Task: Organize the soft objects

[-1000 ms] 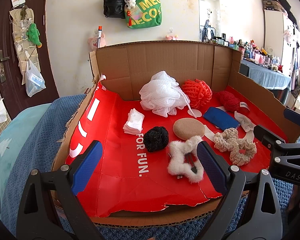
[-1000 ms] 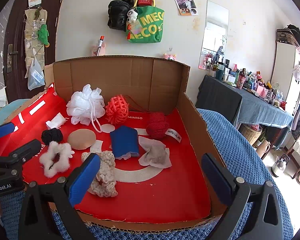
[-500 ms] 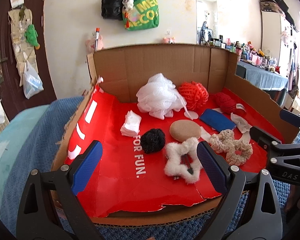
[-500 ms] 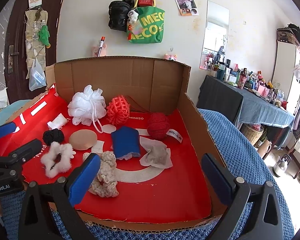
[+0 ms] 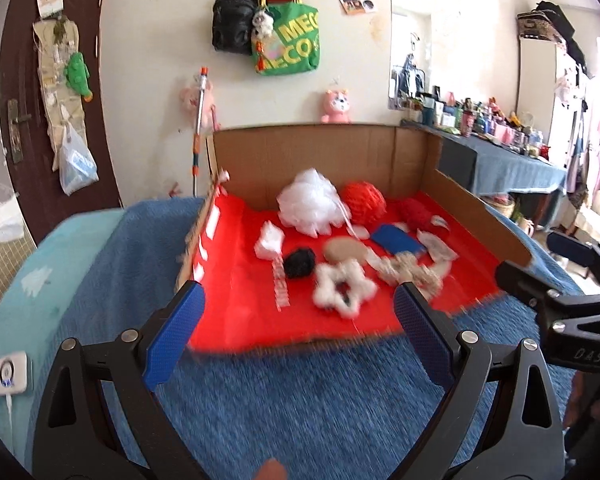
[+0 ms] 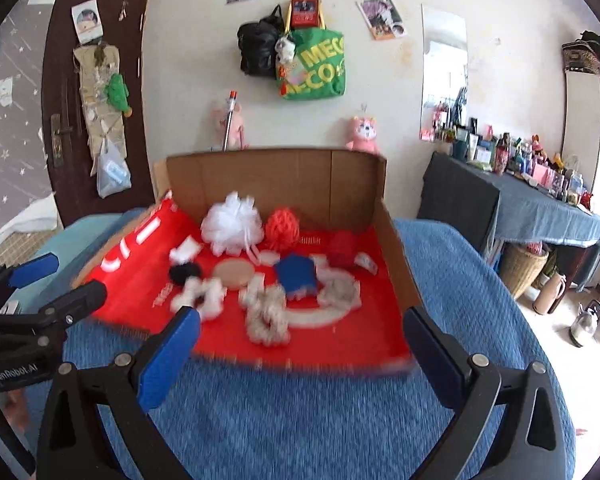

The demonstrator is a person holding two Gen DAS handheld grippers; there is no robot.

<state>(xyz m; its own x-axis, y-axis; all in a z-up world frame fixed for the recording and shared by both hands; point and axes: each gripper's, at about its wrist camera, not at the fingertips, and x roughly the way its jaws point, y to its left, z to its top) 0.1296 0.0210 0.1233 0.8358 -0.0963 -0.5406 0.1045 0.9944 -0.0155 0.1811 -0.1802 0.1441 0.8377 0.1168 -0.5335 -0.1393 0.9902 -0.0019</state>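
Grippers, left [image 5: 296, 336] and right [image 6: 296, 354], are hanging wide open and empty; white star scrunchie [image 5: 343, 287] is looking light, compressible, best pinched across one fluffy arm.

A cream wall [image 6: 380, 92] holds a green tote [image 6: 316, 66] beside a dark door [image 6: 84, 120].
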